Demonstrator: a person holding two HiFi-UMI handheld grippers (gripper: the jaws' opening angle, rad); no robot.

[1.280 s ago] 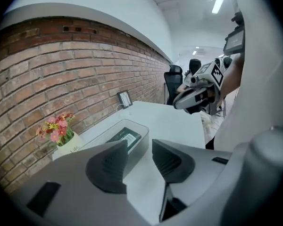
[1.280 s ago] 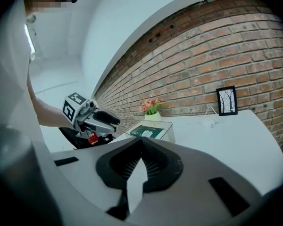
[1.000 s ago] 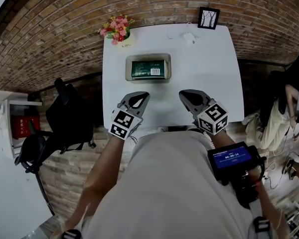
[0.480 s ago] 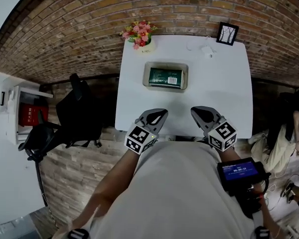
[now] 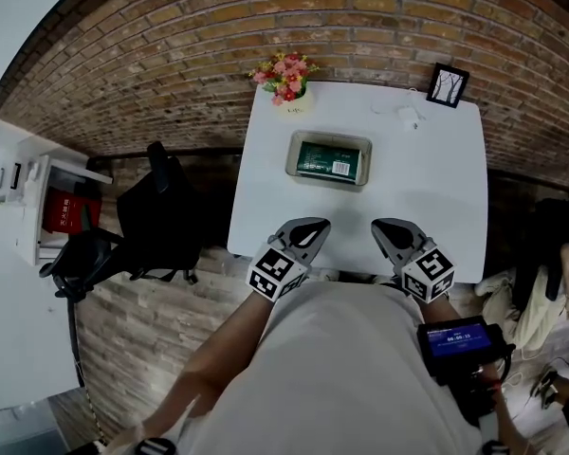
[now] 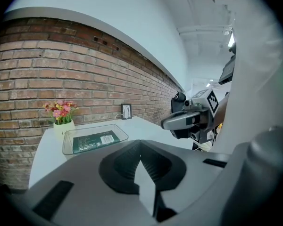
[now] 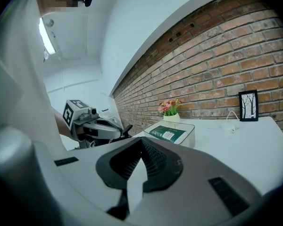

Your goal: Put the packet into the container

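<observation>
Judging the placing step as finished: seeing the green packet [image 5: 328, 160] lying flat inside the clear container [image 5: 290, 159], toward the far middle of the white table [image 5: 436, 207]. Finding nothing else of the task's waiting outside it. Reading the moment as a pause at the close, hovering both tools over the near edge of the table, well apart from the container.

Expecting little from any next move: probably only holding off or drawing away, keeping clear of the container so as not to nudge it. If reaching in again, needing to open first and come down from above over the rim, given the packet filling most of the container's floor.

Holding the left gripper [image 5: 303, 227] at the near left, fully closed, pads meeting with nothing between them, touching neither packet nor container. Holding the right gripper [image 5: 391, 227] at the near right, near the left one, likewise closed tip to tip and gripping nothing. Pointing both toward the far side, with the container sitting ahead of them.

Leaving alone the vase of flowers [image 5: 286, 76] at the far left corner and the small framed picture [image 5: 447, 84] at the far right corner, both standing well apart from the container.
</observation>
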